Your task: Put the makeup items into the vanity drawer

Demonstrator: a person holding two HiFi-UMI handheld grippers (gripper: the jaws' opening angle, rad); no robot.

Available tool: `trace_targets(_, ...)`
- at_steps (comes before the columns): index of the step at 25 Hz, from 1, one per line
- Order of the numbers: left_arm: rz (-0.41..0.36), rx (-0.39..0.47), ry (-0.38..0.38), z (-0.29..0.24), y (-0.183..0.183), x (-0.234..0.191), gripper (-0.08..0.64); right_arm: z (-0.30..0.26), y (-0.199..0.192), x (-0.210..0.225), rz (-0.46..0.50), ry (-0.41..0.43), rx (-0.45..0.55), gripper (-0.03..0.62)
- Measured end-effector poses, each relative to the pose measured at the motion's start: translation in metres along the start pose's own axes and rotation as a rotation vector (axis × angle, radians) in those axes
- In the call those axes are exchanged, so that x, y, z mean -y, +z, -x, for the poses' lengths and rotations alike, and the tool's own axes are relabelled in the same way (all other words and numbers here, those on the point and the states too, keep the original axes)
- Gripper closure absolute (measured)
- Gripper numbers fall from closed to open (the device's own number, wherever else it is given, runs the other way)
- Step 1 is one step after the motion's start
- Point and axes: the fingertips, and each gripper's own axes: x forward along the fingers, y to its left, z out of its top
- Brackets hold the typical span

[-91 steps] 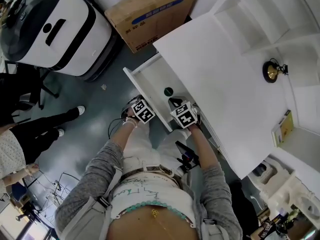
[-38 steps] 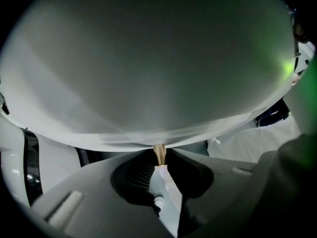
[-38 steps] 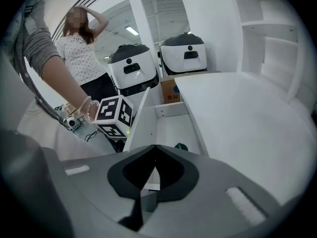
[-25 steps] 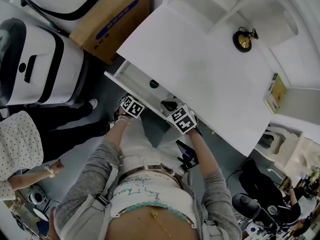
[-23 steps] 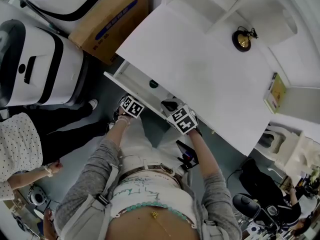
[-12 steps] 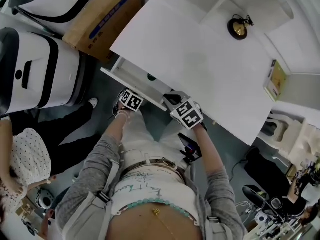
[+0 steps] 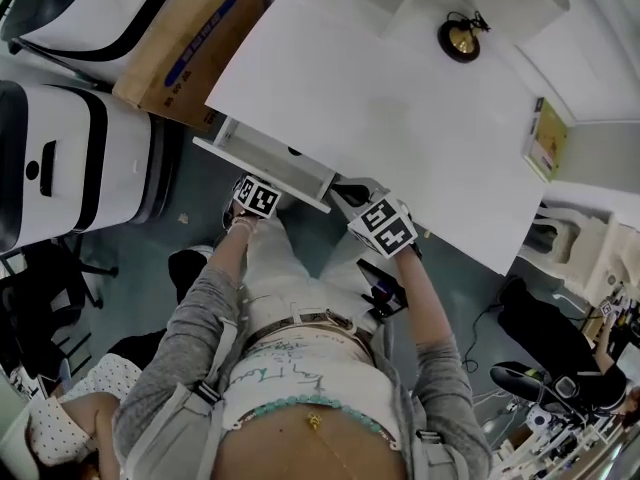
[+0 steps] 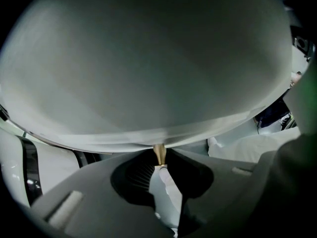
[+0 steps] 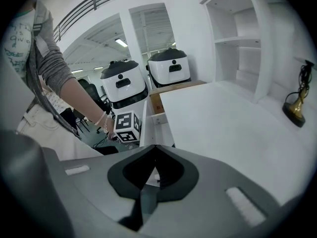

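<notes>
The white vanity (image 7: 400,118) has its drawer (image 7: 270,171) standing only slightly out at the left front edge. A small dark item (image 7: 296,152) shows in the narrow gap. My left gripper (image 7: 243,184) is against the drawer front, shut on the small gold drawer knob (image 8: 159,152), and the white front fills the left gripper view. My right gripper (image 7: 352,192) is shut and empty at the vanity's front edge, right of the drawer. The drawer side (image 9: 148,120) and the left gripper's marker cube (image 9: 125,127) show in the right gripper view.
A gold ornament (image 7: 458,38) and a book (image 7: 545,138) sit at the back of the vanity top. A cardboard box (image 7: 185,48) and white machines (image 7: 60,158) stand left of the vanity. Open shelves (image 9: 237,38) rise behind it. A bystander (image 7: 70,418) is at the lower left.
The drawer has slid inward under the vanity top, with my left gripper following its front. The green item inside is no longer visible. The right gripper stayed by the table edge.
</notes>
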Motion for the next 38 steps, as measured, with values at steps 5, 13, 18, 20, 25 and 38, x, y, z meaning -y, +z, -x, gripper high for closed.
trace_targets(5,-0.008,-0.003,-0.003,-0.001,0.003,-0.001,0.479,0.009,-0.001,0.003,-0.019,-0.017,0.008,0.563)
trace_targets(13,-0.013,-0.002,-0.005,-0.006,0.012,-0.004,0.479,0.019,-0.006,0.006,-0.042,-0.04,0.017,0.563)
trace_targets(18,-0.013,-0.002,-0.007,-0.007,0.019,-0.005,0.479,0.028,-0.004,0.008,-0.061,-0.057,0.037,0.563)
trace_targets(20,-0.015,-0.003,-0.007,-0.008,0.02,-0.006,0.479,0.033,-0.002,0.008,-0.07,-0.064,0.049,0.563)
trace_targets(25,-0.014,-0.001,-0.006,-0.01,0.025,-0.006,0.479,0.046,-0.001,0.01,-0.082,-0.077,0.068,0.563)
trace_targets(38,-0.02,-0.004,-0.011,-0.012,0.034,-0.009,0.479,0.089,0.001,0.023,-0.142,-0.17,0.124,0.563)
